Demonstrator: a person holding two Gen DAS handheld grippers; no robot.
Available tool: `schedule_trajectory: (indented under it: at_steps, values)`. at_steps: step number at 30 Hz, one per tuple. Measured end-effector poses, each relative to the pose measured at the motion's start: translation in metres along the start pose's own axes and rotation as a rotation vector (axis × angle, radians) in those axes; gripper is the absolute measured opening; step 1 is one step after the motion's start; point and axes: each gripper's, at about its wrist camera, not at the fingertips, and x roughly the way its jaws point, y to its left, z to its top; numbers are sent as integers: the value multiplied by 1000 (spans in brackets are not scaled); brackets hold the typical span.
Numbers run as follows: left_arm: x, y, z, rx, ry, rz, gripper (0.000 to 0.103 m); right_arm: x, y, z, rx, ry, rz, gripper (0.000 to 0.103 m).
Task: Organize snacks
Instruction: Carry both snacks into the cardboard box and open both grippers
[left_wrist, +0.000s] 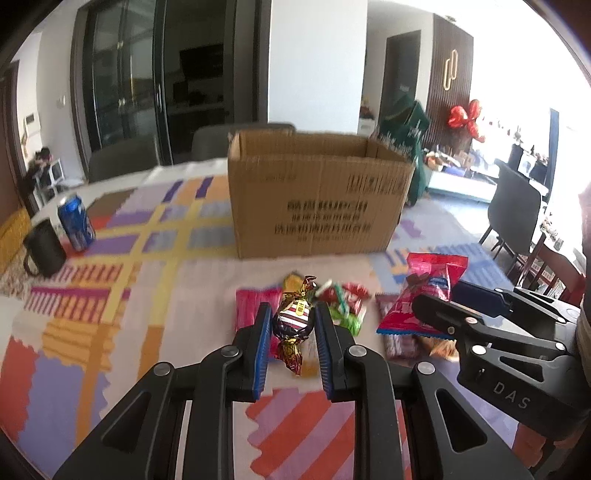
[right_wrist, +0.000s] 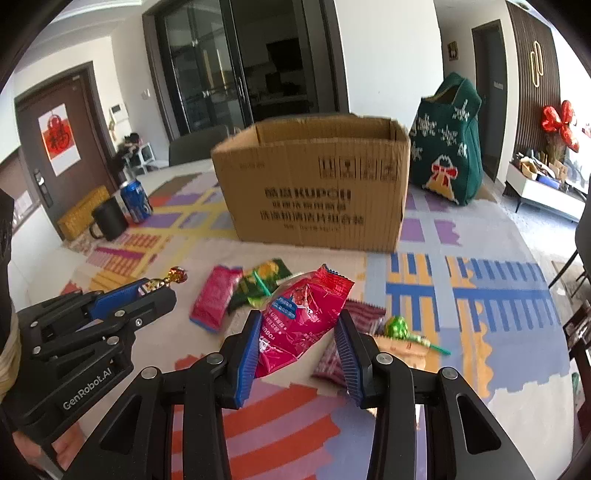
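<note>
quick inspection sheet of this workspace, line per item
surface: table under a colourful patterned cloth
job's things: open cardboard box at the back; loose snacks in front of it, among them a pink packet and a green lollipop
clutter: black mug and blue can at far left; green knitted bag right of the box
grippers: left gripper shut on a foil-wrapped candy; right gripper shut on a red snack bag
cables: nothing seen
surroundings: dark glass doors, chairs, red balloon bow
</note>
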Motion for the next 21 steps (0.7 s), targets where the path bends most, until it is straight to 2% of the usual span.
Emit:
schedule_trajectory:
  at_steps: [13,21]
  values:
    - [-4,2,56,32,-111,-6,24,-16,-4,51,-10,-143,7,41]
    - [-1,6,105,51,-175,-12,24,-18,-2,93,-42,-222,9,41]
